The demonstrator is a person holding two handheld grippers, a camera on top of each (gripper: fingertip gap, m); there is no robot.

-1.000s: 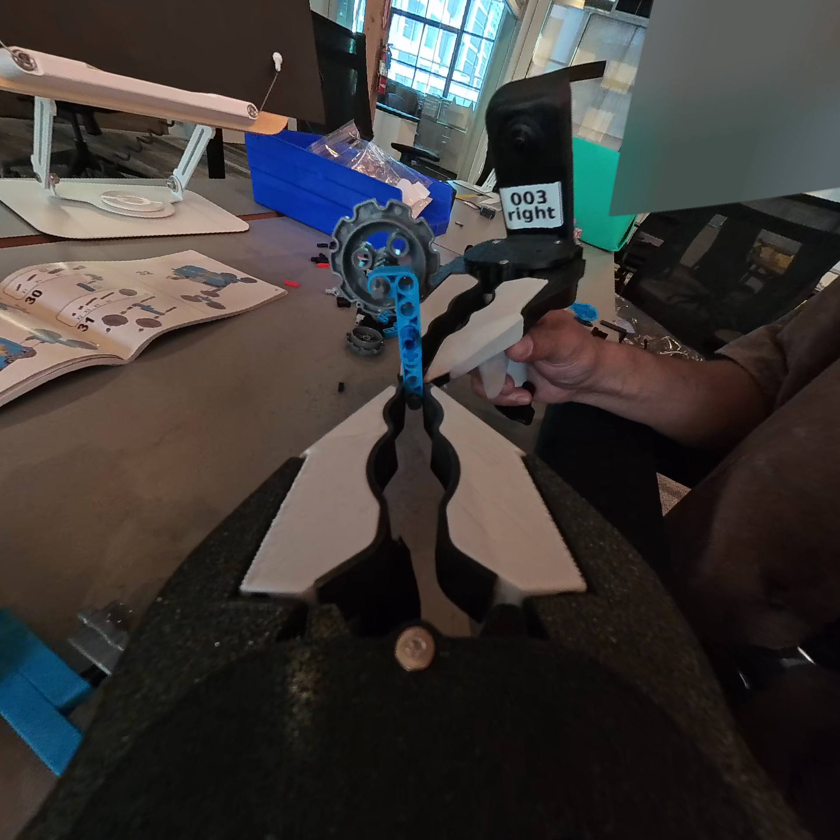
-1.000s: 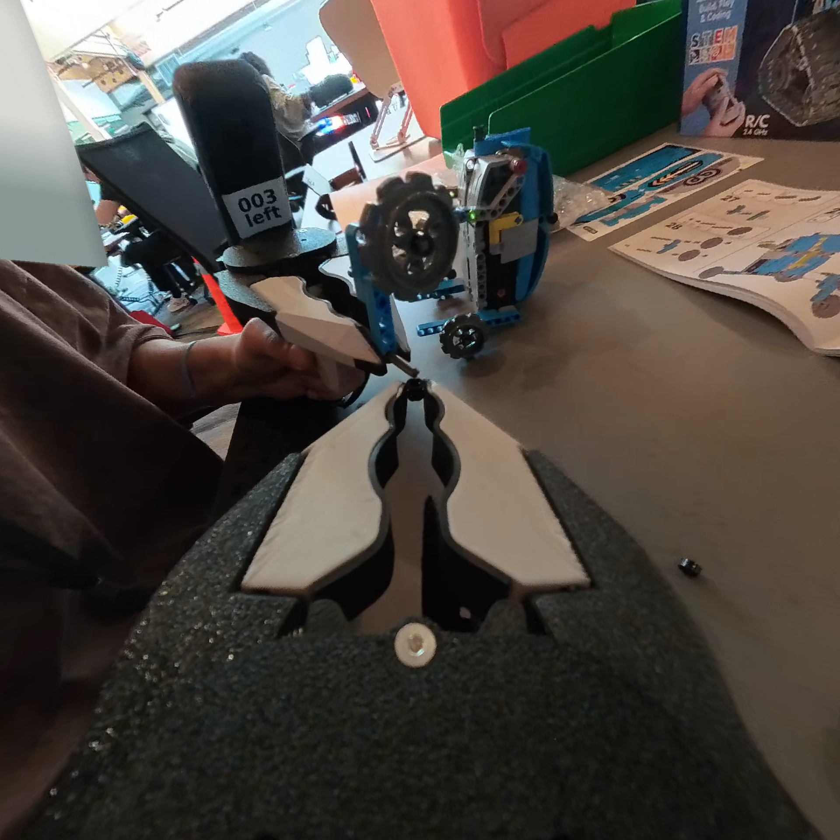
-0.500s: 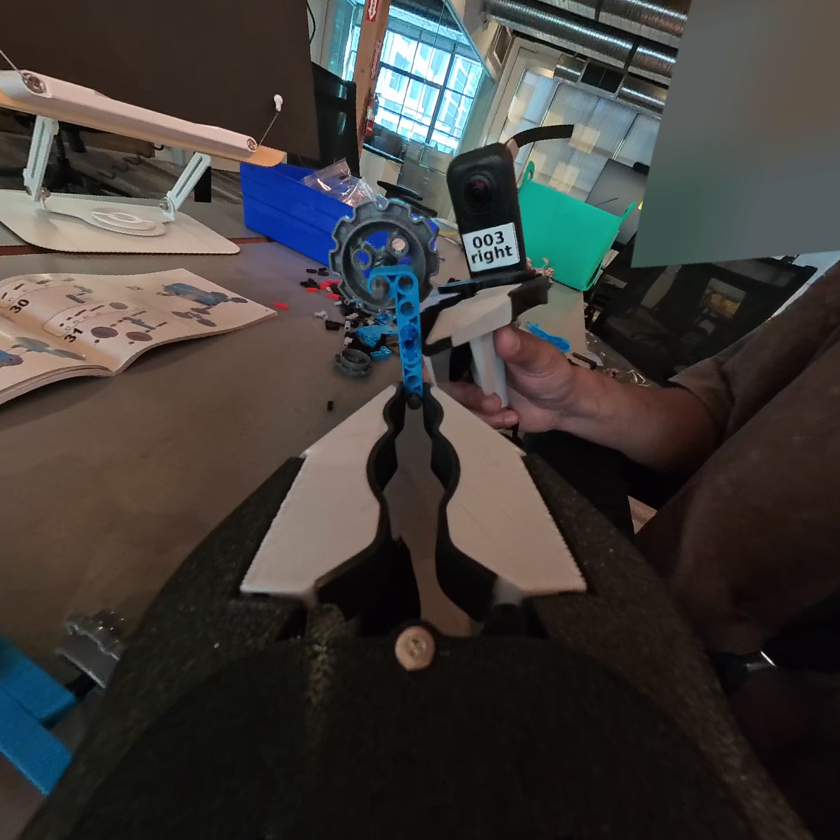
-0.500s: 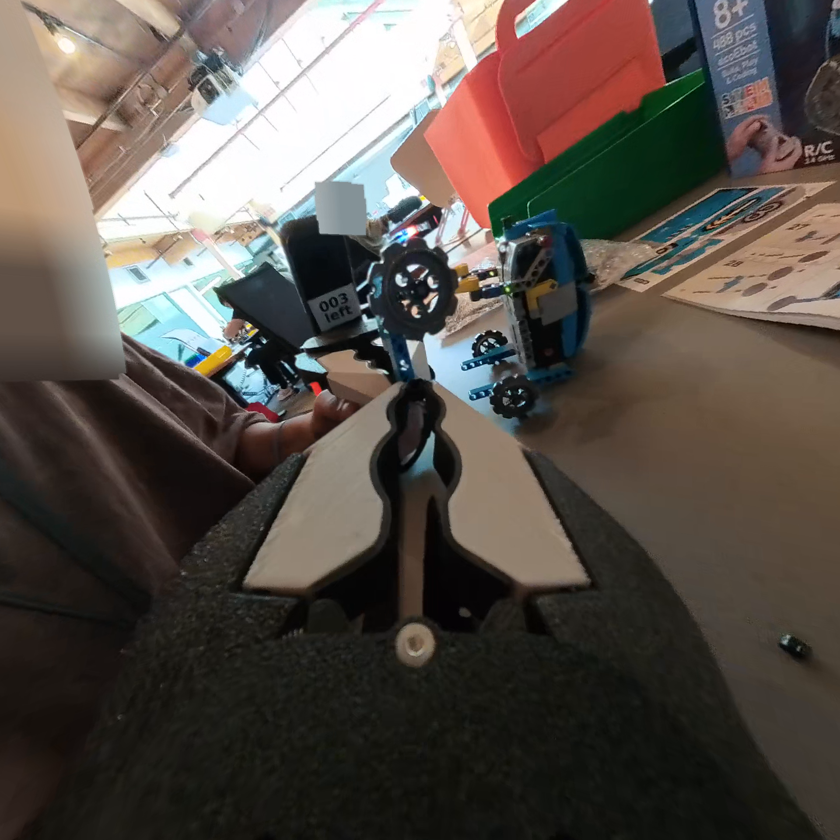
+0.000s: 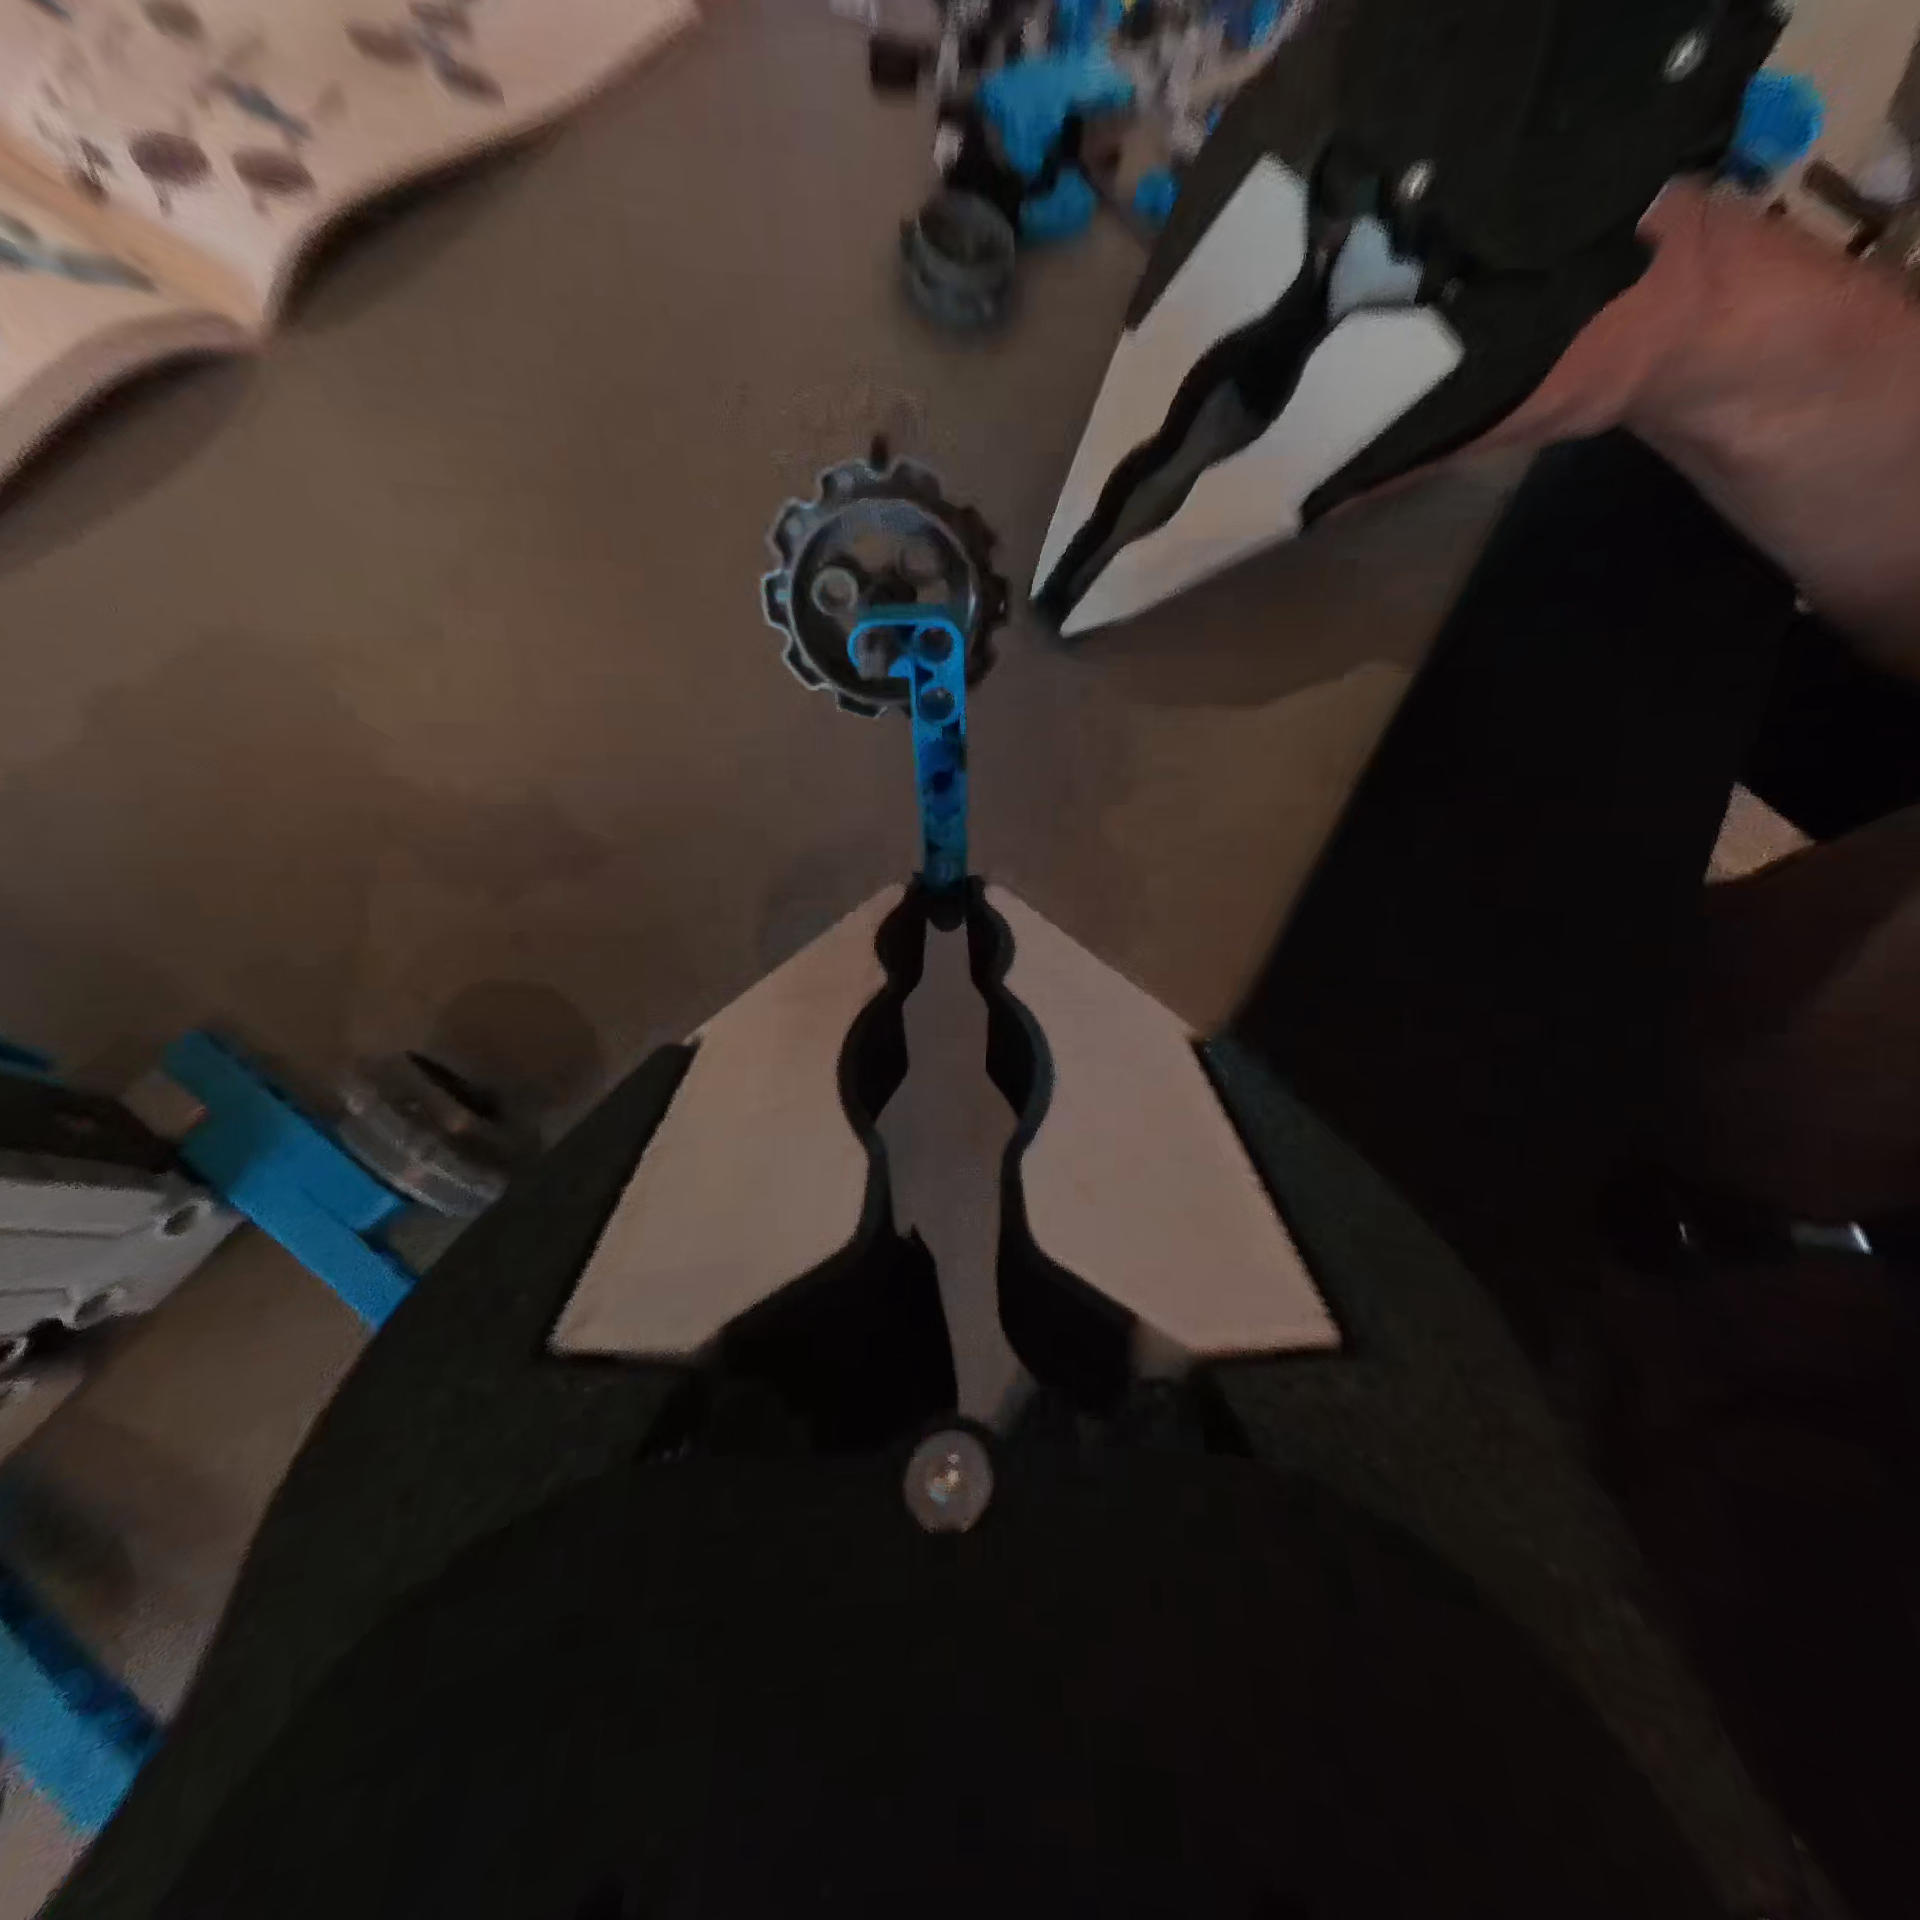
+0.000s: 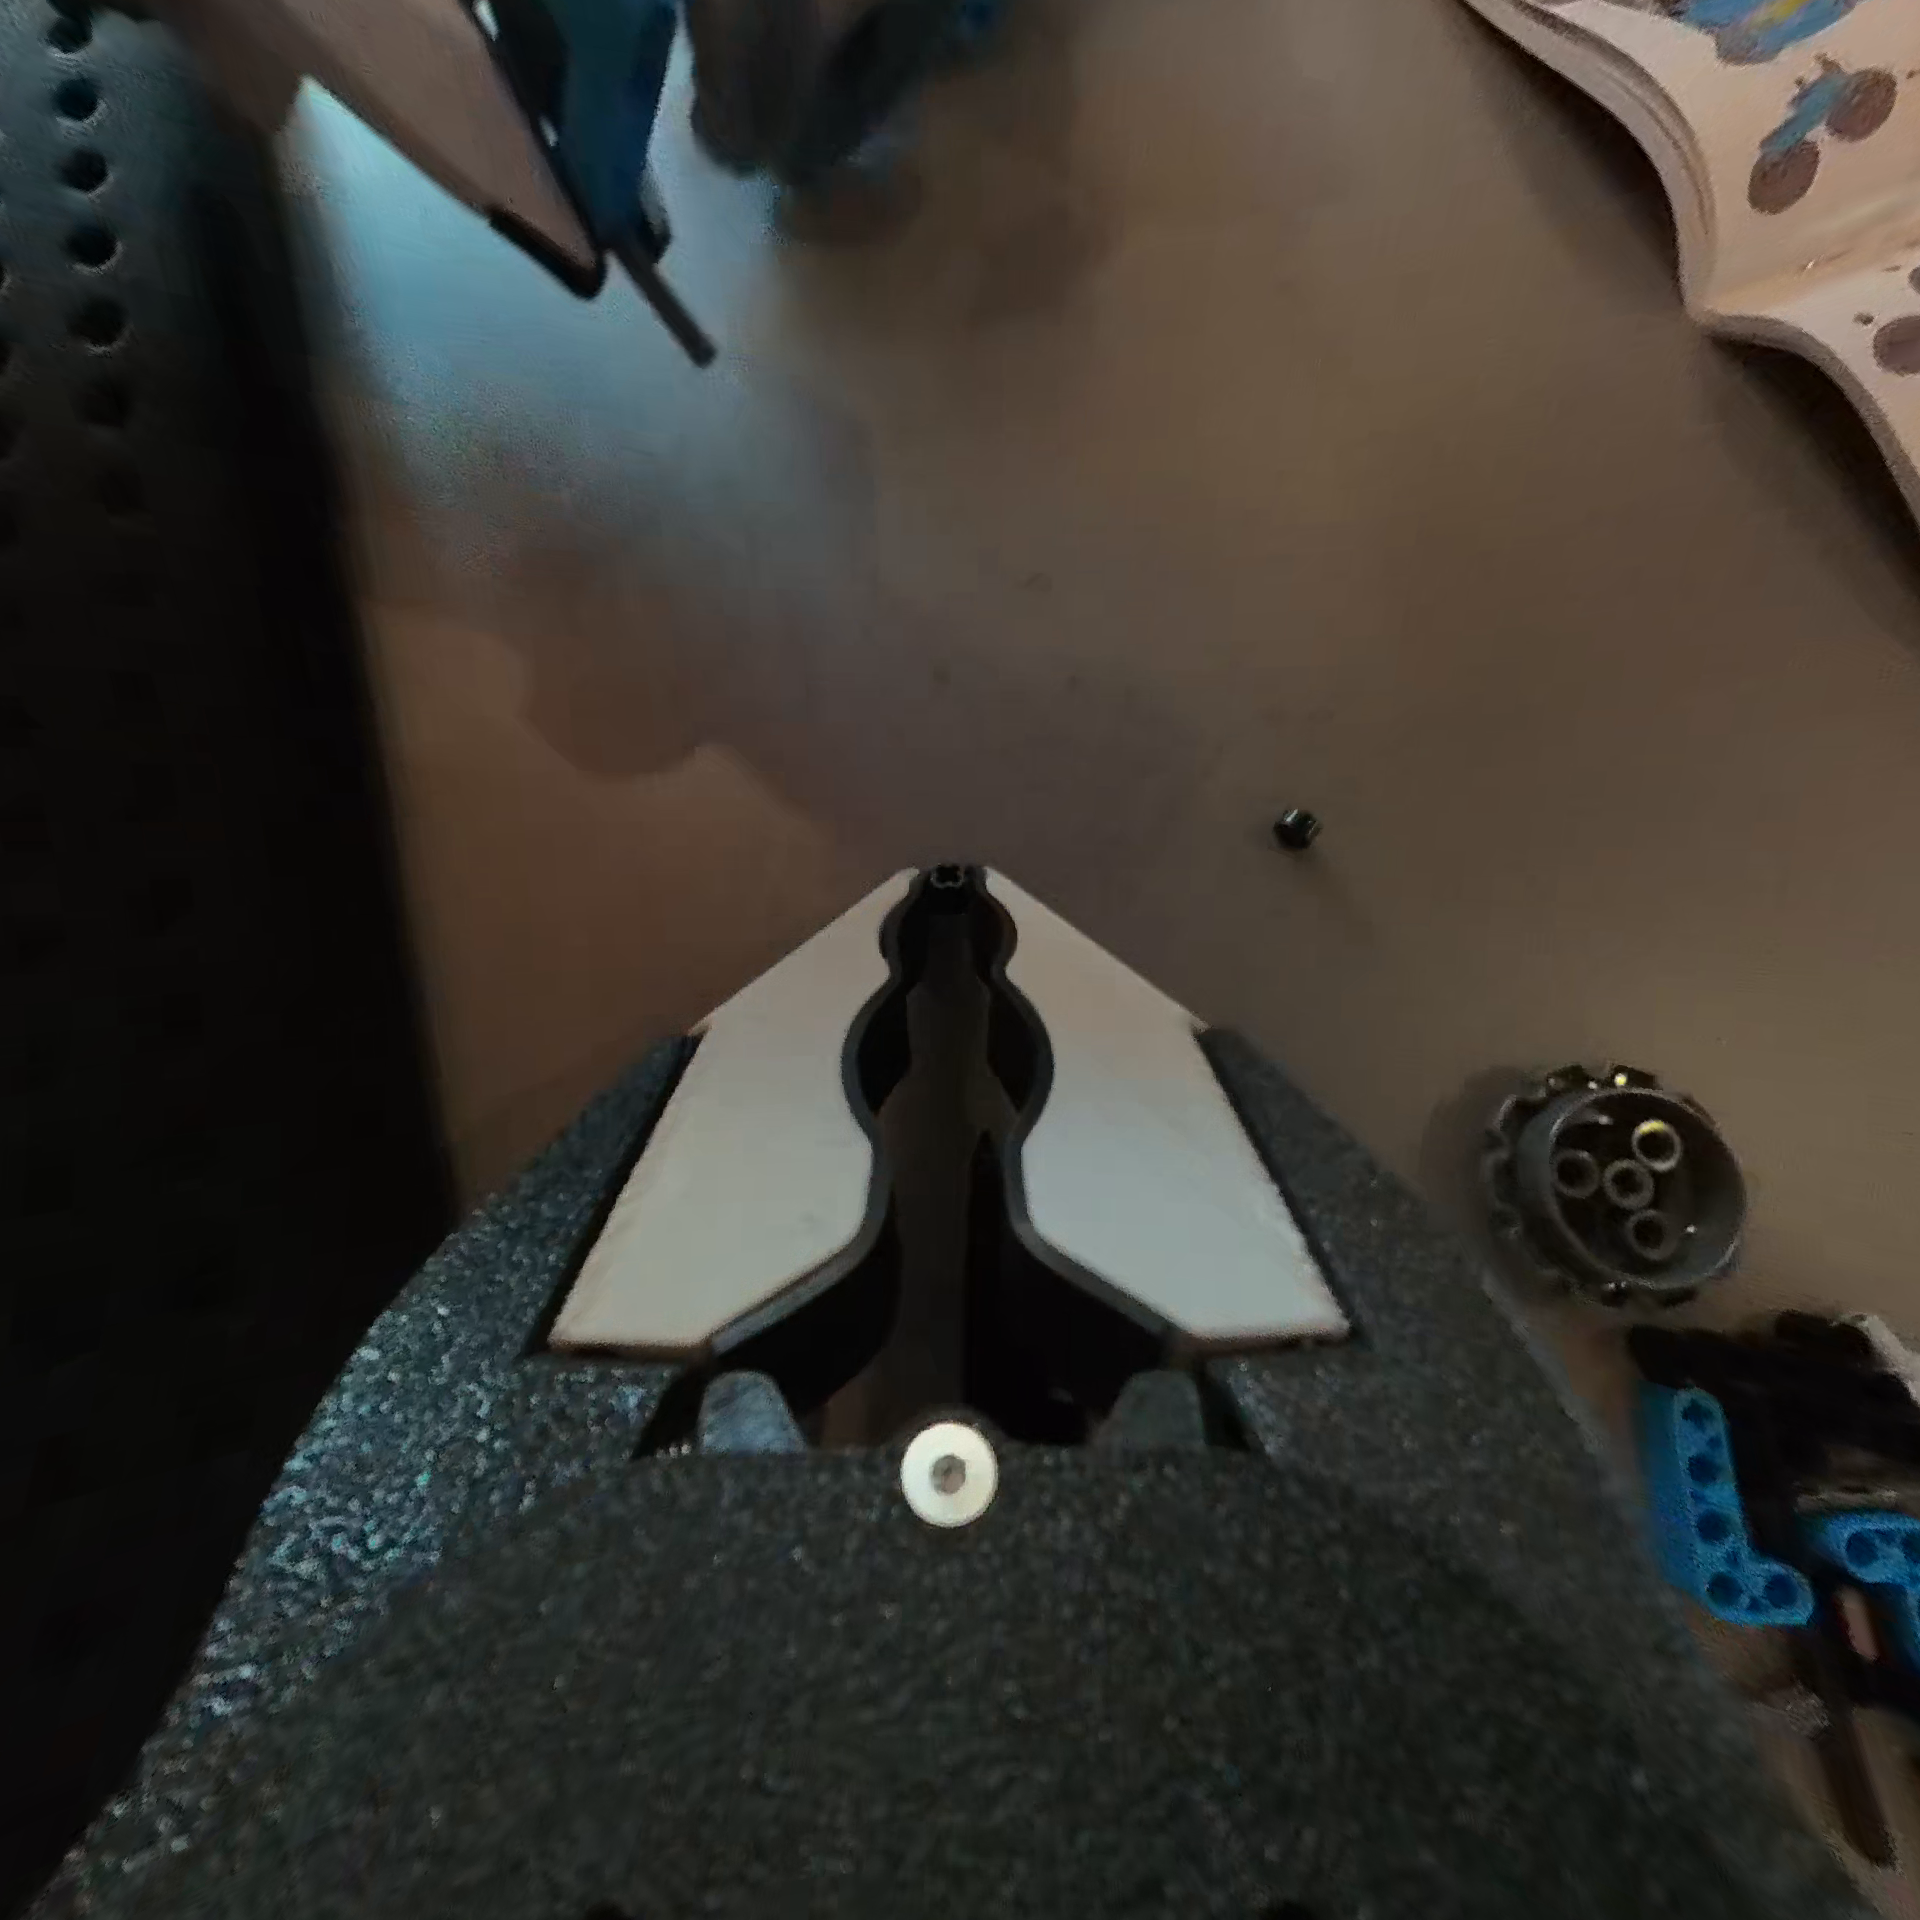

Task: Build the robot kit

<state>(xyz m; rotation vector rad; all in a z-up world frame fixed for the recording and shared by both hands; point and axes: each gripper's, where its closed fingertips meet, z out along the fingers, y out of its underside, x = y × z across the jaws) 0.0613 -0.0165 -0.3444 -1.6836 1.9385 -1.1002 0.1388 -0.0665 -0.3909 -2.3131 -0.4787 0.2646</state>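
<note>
My left gripper [image 5: 940, 885] is shut on the lower end of a blue beam [image 5: 938, 774]. A grey toothed wheel [image 5: 883, 582] sits on the beam's far end, held above the brown table [image 5: 468, 675]. My right gripper [image 6: 948, 878] is shut on a small black bush [image 6: 948, 875] at its tips. In the left wrist view the right gripper [image 5: 1049, 613] points down just right of the wheel, apart from it. In the right wrist view the left gripper [image 6: 540, 197] is at the top left, with a black axle [image 6: 670, 322] sticking out beside it.
An open instruction booklet [image 5: 239, 156] lies at the far left and shows in the right wrist view [image 6: 1808, 177]. A loose grey wheel [image 6: 1616, 1184], blue beams [image 6: 1714, 1548] and a tiny black piece [image 6: 1294, 828] lie right of my right gripper. Blue model parts [image 5: 281, 1174] lie at the lower left. From my right tips it is roughly 6 centimetres to the tiny black piece [image 6: 1294, 828]; from my left, 15 centimetres.
Both cameras have tipped down toward the table, with motion blur. My right gripper has drawn away from the wheel and beam, still holding the small black bush. My left gripper still holds the beam.
</note>
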